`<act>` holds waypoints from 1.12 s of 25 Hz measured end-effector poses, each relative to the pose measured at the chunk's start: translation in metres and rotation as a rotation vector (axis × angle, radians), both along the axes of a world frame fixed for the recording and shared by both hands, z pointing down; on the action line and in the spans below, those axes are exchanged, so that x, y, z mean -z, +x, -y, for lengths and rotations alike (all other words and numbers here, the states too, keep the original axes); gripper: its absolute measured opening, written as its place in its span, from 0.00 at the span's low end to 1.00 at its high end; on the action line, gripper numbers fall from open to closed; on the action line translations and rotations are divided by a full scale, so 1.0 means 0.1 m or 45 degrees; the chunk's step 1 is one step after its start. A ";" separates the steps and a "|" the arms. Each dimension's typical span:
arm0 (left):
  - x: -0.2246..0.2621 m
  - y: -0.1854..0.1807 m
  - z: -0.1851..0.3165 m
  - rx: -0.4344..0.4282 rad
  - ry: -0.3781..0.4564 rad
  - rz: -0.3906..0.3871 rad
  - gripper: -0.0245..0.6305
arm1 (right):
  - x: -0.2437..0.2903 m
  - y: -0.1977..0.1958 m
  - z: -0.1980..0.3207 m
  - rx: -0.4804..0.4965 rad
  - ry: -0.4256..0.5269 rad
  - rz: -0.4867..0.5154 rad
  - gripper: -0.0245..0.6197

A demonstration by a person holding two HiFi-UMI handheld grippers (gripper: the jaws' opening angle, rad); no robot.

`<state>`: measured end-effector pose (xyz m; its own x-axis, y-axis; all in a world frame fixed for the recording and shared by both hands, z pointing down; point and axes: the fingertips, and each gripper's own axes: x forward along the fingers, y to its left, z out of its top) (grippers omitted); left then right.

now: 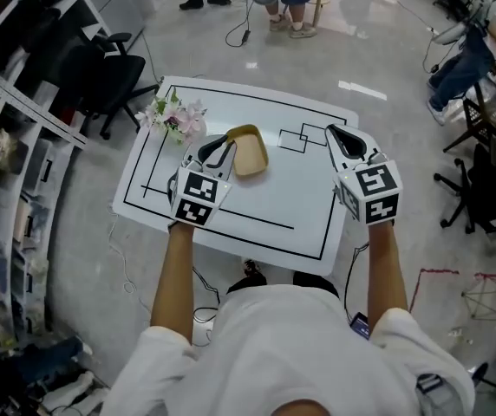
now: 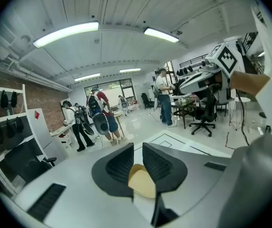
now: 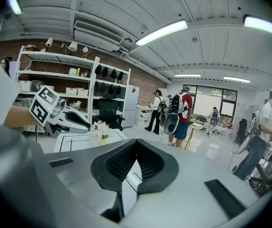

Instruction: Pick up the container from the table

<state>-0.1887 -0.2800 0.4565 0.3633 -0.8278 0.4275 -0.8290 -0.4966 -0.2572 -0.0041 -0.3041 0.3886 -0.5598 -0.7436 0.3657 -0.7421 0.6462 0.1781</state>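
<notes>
A tan, shallow container (image 1: 250,156) is over the white table (image 1: 257,206), near its middle. My left gripper (image 1: 227,140) is shut on the container's left rim. In the left gripper view the tan wall (image 2: 143,182) sits pinched between the two ribbed pads, with the gripper (image 2: 137,148) pointing out level over the table. I cannot tell whether the container still touches the table. My right gripper (image 1: 331,132) hovers over the table's right side, apart from the container; its jaws (image 3: 136,144) meet at the tips with nothing between them.
A small bunch of pale flowers (image 1: 174,118) stands at the table's far left corner. Black lines mark the tabletop. A black office chair (image 1: 101,72) and shelves (image 1: 5,146) stand to the left, and another chair (image 1: 482,189) to the right. People stand beyond the table.
</notes>
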 end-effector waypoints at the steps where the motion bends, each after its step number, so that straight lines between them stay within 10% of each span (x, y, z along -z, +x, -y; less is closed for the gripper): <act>1: -0.14 0.05 0.03 -0.001 -0.040 0.022 0.15 | -0.06 0.03 0.04 0.012 -0.014 -0.013 0.06; 18: -1.94 0.74 0.25 -0.081 -0.543 0.169 0.18 | -1.12 0.54 0.29 0.059 -0.287 -0.090 0.06; 28: -2.55 0.92 0.30 -0.234 -0.697 0.529 0.18 | -1.49 0.97 0.06 -0.039 -0.410 -0.108 0.06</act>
